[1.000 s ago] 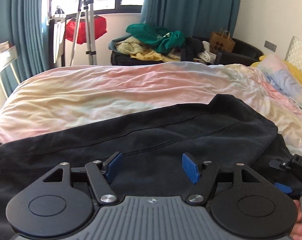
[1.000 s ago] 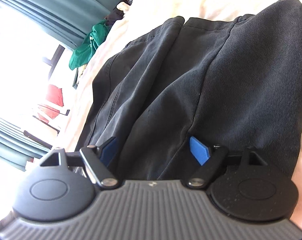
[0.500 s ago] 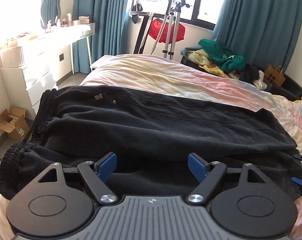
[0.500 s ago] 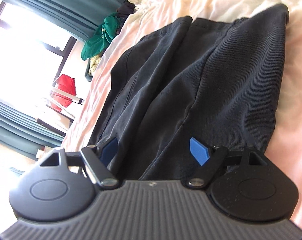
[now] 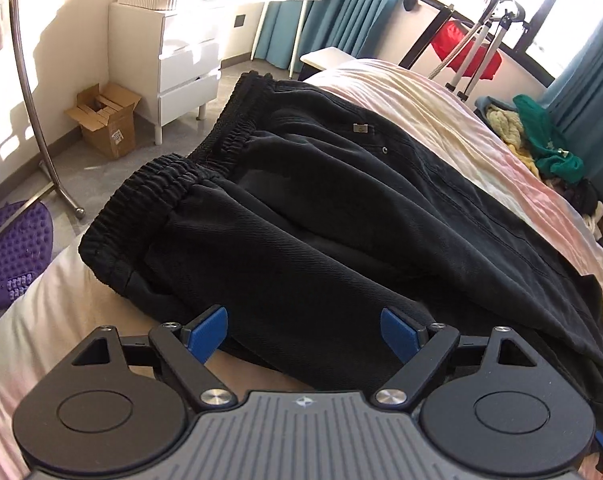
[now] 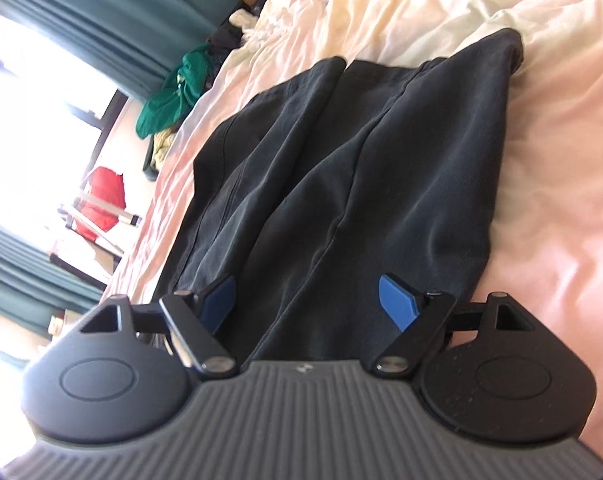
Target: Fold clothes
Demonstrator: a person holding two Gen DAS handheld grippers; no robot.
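Black trousers [image 5: 341,216] lay flat on the bed [image 5: 441,120], legs folded one over the other lengthwise, waistband [image 5: 161,184] at the bed's near-left edge, hems at the far end in the right wrist view. Step in hand looked like regrasping for the crosswise fold. Left tongs [image 5: 303,334] hung over the seat end, jaws just been opening, wide, nothing between them. Right tongs [image 6: 305,300] hung over the legs, wide open, empty. Next move probably needs both to pinch both layers at one end and carry it over. Pale pink-yellow crumpled cover; white drawers [image 5: 181,64], cardboard box [image 5: 105,120], teal curtains [image 5: 581,92], clothes pile [image 5: 541,140].
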